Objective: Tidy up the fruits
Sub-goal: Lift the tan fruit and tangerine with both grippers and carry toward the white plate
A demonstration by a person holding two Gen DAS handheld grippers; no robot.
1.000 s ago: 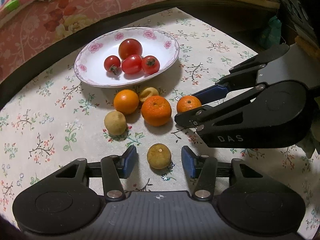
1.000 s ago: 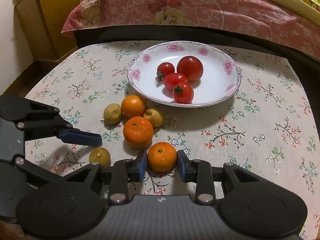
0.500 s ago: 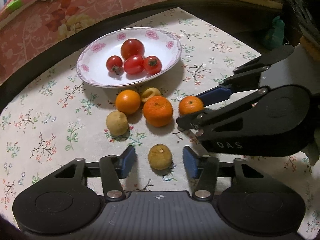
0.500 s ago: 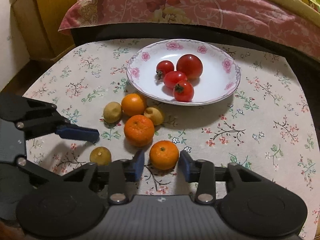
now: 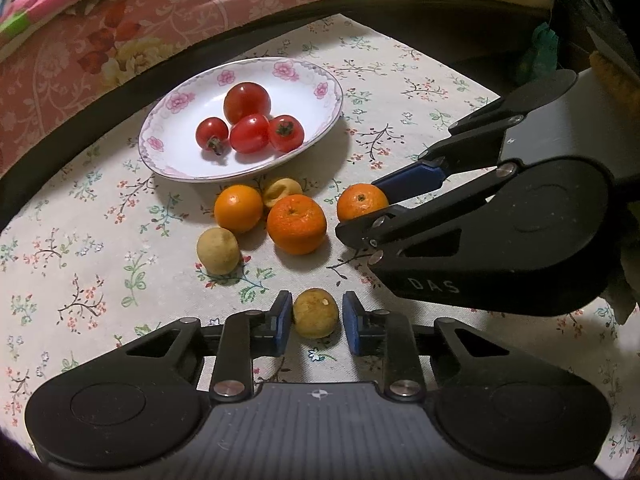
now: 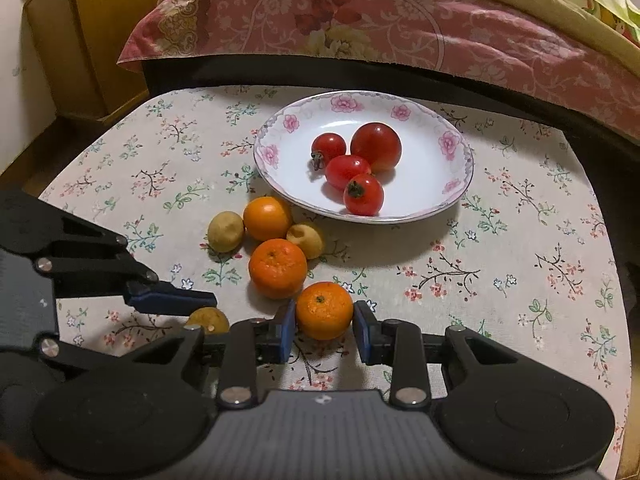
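On the flowered tablecloth, my left gripper point(image 5: 315, 312) has its jaws closing on a small yellow-brown fruit point(image 5: 316, 318), with the blue pads against its sides. Seen from the right wrist, that fruit point(image 6: 210, 319) is half hidden under a left finger point(image 6: 172, 300). My right gripper point(image 6: 325, 322) is shut on a small mandarin point(image 6: 324, 309), which still rests on the cloth; from the left wrist that mandarin point(image 5: 360, 205) shows between the right fingers point(image 5: 412, 178). A flowered white plate point(image 6: 460, 152) behind holds several red tomatoes point(image 6: 360, 168).
Loose fruit lies between the grippers and the plate: a large mandarin point(image 5: 296, 224), a smooth orange point(image 5: 238, 208) and two pale yellow fruits point(image 5: 218, 250) point(image 5: 282, 190). A bed with a pink quilt point(image 6: 380, 28) runs behind the table. A wooden cabinet point(image 6: 96, 40) stands at the far left.
The left jaws have come together from wide apart onto the small yellow-brown fruit. The right gripper has stayed shut on the mandarin. Neither hand has shifted much.
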